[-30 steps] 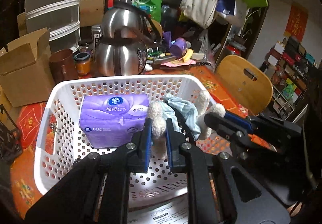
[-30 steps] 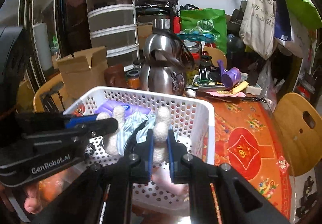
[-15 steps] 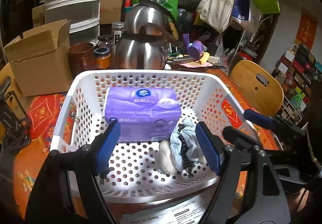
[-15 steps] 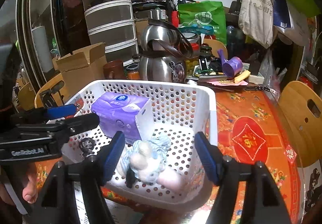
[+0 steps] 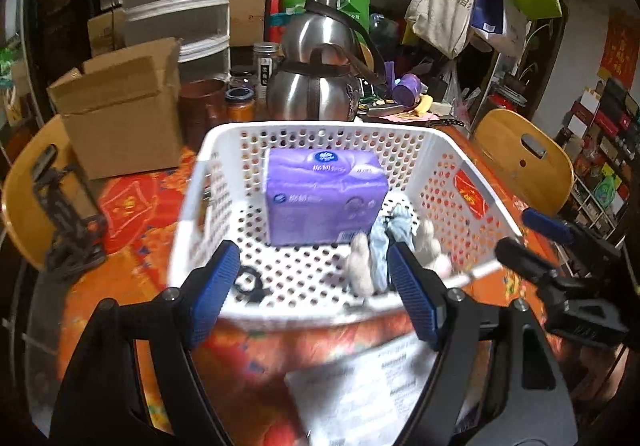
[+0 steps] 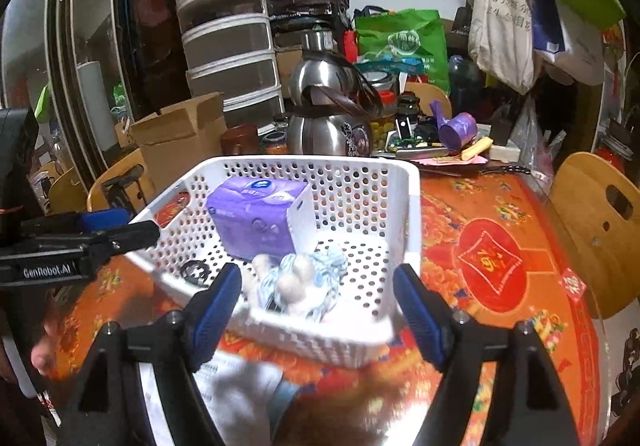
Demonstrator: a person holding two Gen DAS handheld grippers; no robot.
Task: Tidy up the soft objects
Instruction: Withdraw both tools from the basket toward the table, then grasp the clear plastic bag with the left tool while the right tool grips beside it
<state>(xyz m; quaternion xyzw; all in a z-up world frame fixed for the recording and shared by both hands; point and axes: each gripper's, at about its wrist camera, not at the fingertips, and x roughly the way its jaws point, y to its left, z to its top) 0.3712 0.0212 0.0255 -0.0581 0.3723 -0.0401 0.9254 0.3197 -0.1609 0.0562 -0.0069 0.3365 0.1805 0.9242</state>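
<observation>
A white perforated basket (image 5: 304, 133) (image 6: 412, 213) stands on the red patterned table. In it lie a purple tissue pack (image 5: 324, 197) (image 6: 256, 217) and a small plush toy in pale blue cloth (image 5: 380, 246) (image 6: 300, 278), next to the pack. My left gripper (image 5: 320, 286) is open and empty, in front of the basket's near wall. My right gripper (image 6: 316, 302) is open and empty, also at the near wall. Each gripper shows in the other's view: the right one (image 5: 560, 270) and the left one (image 6: 88, 242).
A printed paper sheet (image 5: 372, 386) lies in front of the basket. Behind the basket stand a steel kettle (image 5: 316, 85), a cardboard box (image 5: 120, 117), jars and a brown mug (image 5: 200, 105). Wooden chairs (image 6: 596, 221) stand at the table's sides. A black clip (image 5: 248, 286) lies in the basket.
Both grippers let go of the plush toy, opened wide and drew back from the basket. The toy dropped to the basket floor beside the tissue pack.
</observation>
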